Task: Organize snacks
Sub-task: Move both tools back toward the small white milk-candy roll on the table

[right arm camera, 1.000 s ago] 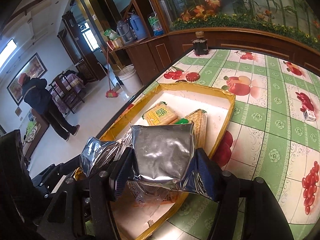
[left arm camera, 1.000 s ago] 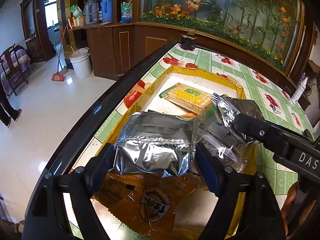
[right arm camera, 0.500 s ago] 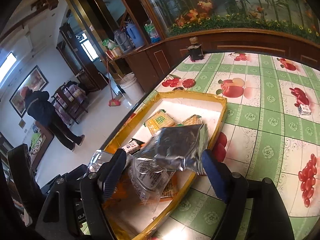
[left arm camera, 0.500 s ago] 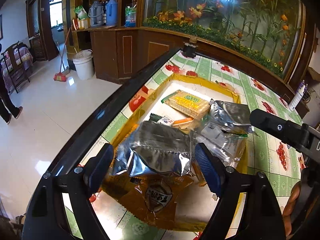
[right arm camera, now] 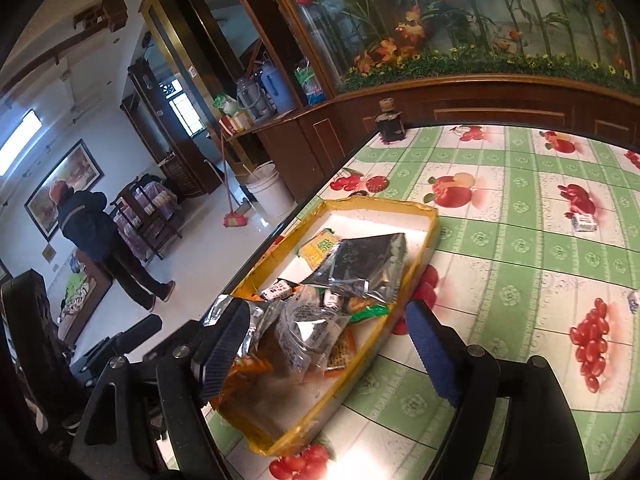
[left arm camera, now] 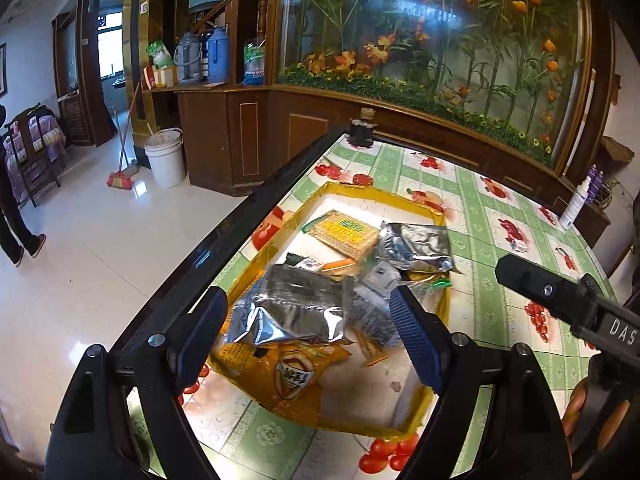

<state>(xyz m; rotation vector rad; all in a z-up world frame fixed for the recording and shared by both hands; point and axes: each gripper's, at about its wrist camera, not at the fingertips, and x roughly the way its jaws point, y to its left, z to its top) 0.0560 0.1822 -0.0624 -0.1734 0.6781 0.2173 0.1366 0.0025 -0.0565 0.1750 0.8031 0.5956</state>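
Note:
A shallow yellow-rimmed box [left arm camera: 384, 196] [right arm camera: 420, 216] sits on the fruit-patterned table and holds several snack packs. In the left wrist view a silver foil pack [left arm camera: 292, 308] lies on an orange pack [left arm camera: 288, 372], with a second silver pack [left arm camera: 416, 242] and a yellow wafer pack [left arm camera: 344, 232] beyond. My left gripper [left arm camera: 308, 336] is open above the near end of the box and holds nothing. My right gripper [right arm camera: 324, 352] is open above the box's near right rim, empty; a silver pack [right arm camera: 368, 260] lies in the box ahead of it.
A dark jar [left arm camera: 362, 132] [right arm camera: 390, 122] stands at the table's far corner. A small white carton [right arm camera: 584, 222] lies on the cloth at right. A spray bottle [left arm camera: 576, 204] stands at the far right edge. The table's dark edge [left arm camera: 240, 224] runs along the left; a person [right arm camera: 104, 240] stands on the floor beyond.
Both grippers have opened and let go of their silver packs, which now lie in the box. Both grippers have pulled back and up from the box.

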